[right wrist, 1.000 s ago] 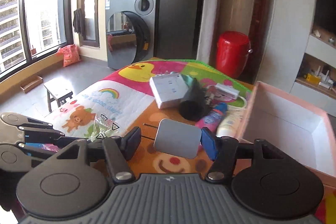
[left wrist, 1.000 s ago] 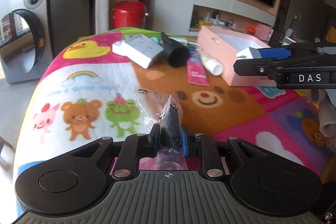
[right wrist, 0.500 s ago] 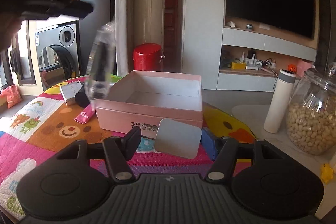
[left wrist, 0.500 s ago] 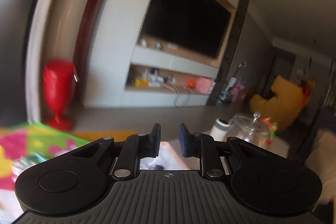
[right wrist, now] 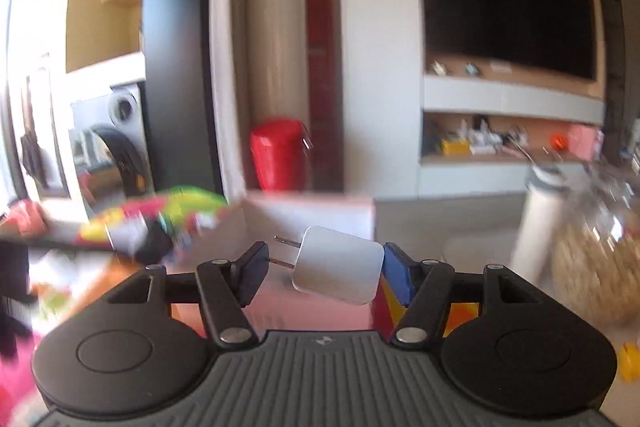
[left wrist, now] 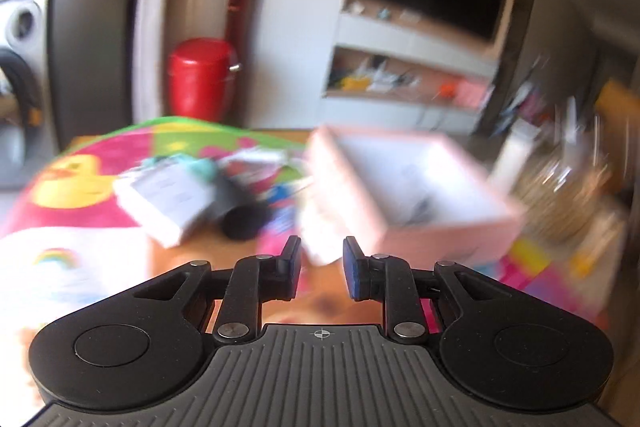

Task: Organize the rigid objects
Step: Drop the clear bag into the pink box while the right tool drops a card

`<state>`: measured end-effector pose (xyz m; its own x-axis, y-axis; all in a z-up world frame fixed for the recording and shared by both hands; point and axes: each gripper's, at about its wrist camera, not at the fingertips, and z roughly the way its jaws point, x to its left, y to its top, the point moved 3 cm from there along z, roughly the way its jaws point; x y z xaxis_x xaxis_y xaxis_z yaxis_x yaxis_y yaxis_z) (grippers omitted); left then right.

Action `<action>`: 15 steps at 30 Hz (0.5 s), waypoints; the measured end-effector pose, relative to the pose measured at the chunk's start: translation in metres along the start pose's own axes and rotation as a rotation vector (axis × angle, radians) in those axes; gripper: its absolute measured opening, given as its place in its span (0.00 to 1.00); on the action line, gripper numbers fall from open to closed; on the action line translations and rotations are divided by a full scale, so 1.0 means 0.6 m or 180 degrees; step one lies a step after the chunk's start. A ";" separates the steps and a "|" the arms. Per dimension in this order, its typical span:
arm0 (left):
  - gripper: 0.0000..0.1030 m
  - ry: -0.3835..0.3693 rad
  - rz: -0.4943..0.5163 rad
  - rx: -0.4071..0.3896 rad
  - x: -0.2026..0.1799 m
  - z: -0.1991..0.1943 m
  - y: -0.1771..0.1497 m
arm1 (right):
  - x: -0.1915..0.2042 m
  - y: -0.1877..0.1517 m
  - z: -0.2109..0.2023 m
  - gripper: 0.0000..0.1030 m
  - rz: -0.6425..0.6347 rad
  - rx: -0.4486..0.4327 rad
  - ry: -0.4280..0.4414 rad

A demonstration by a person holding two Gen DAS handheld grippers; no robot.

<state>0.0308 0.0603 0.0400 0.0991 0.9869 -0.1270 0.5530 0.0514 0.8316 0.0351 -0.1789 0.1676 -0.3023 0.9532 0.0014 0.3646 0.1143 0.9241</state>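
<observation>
The clear packet has left the left gripper (left wrist: 318,267), now empty and slightly parted; the right gripper (right wrist: 324,269) grips the white charger (right wrist: 338,271).

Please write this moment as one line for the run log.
left tongs: narrow gap, empty | right tongs: hold charger | pink box: open | view: blurred

Left gripper (left wrist: 318,269) fingers narrowly parted and empty, right gripper (right wrist: 324,273) fingers clamped on something.

White plug adapter (right wrist: 338,275) is tilted, prongs pointing left, up off the mat. The open pink box (left wrist: 404,187) sits by the mat's far-right edge, something small inside.
</observation>
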 end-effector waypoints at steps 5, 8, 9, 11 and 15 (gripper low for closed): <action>0.24 0.0199 -0.0192 0.0150 0.046 0.017 -0.016 | 0.017 0.132 0.098 0.83 0.0143 0.0012 -0.0075; 0.24 0.0037 -0.0338 0.0137 0.051 0.035 -0.014 | 0.035 0.117 0.118 0.83 0.0198 0.0238 0.0036; 0.24 -0.0006 -0.0338 0.0160 0.049 0.048 -0.008 | 0.043 0.098 0.116 0.83 0.0168 0.0286 0.0096; 0.24 0.0012 -0.0336 0.0239 0.043 0.083 0.008 | 0.062 0.055 0.110 0.83 0.0004 0.0396 0.0115; 0.24 0.0093 -0.0425 0.0273 0.040 0.146 0.030 | 0.098 -0.021 0.088 0.83 -0.0445 0.0565 0.0087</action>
<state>0.1156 0.0717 0.0043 -0.0035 0.9763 -0.2165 0.6283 0.1706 0.7590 0.0592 -0.1097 0.1356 -0.3838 0.9169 -0.1095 0.4660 0.2947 0.8342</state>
